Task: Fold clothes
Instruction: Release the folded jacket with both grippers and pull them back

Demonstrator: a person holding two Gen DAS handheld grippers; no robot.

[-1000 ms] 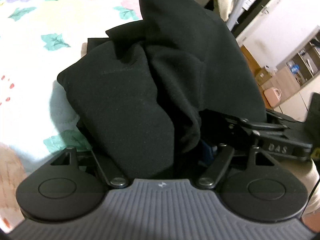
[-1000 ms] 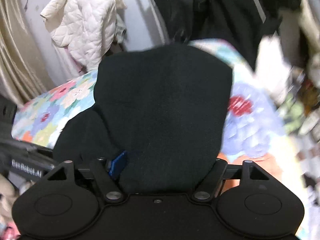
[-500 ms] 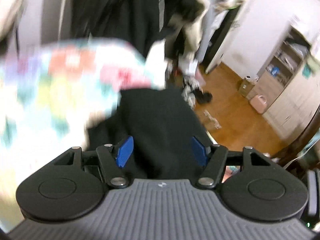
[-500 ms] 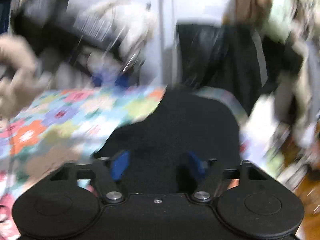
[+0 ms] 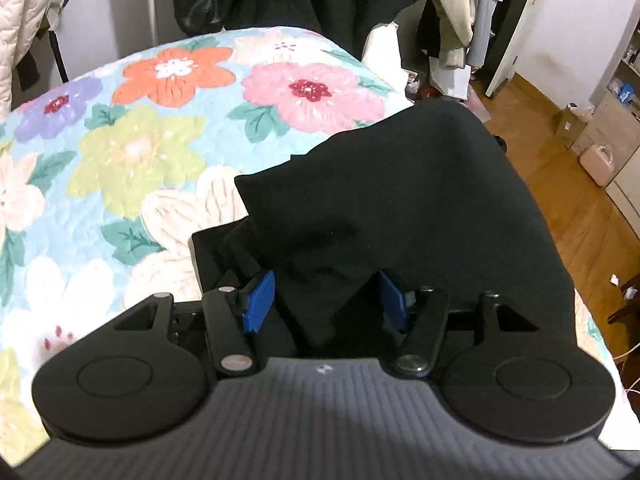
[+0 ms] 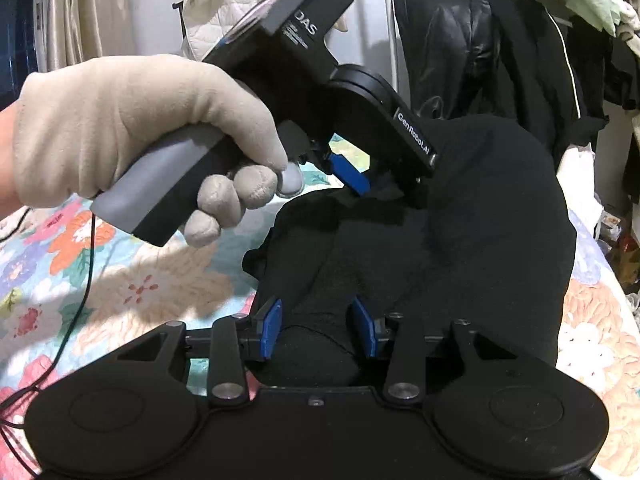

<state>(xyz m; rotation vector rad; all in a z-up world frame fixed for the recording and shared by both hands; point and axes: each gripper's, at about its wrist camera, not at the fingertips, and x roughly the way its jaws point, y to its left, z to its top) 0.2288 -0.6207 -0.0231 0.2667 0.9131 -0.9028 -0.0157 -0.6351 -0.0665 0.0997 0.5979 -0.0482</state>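
Note:
A black garment (image 5: 400, 208) lies bunched on the flowered bed quilt (image 5: 132, 152). In the left wrist view my left gripper (image 5: 327, 300) is open, its blue pads (image 5: 260, 300) wide apart, with a loose ridge of the cloth between them. In the right wrist view the garment (image 6: 480, 220) rises in a hump. My right gripper (image 6: 319, 328) is shut on a thick fold at the near edge, with its blue pads (image 6: 272, 328) pressing on both sides. The left gripper (image 6: 352, 176), held by a gloved hand (image 6: 132, 128), rests its tips on the garment's far left side.
The quilt (image 6: 140, 280) spreads to the left. A thin black cable (image 6: 86, 280) trails over it. Dark jackets (image 6: 480, 52) and a white quilted coat (image 6: 228, 4) hang behind the bed. Wooden floor (image 5: 560, 168) and a cabinet lie beyond the bed's right edge.
Both grippers swung fast and let the lifted garment down onto the quilt. The left pads opened and stay wide. The right pads opened, then narrowed onto a fold.

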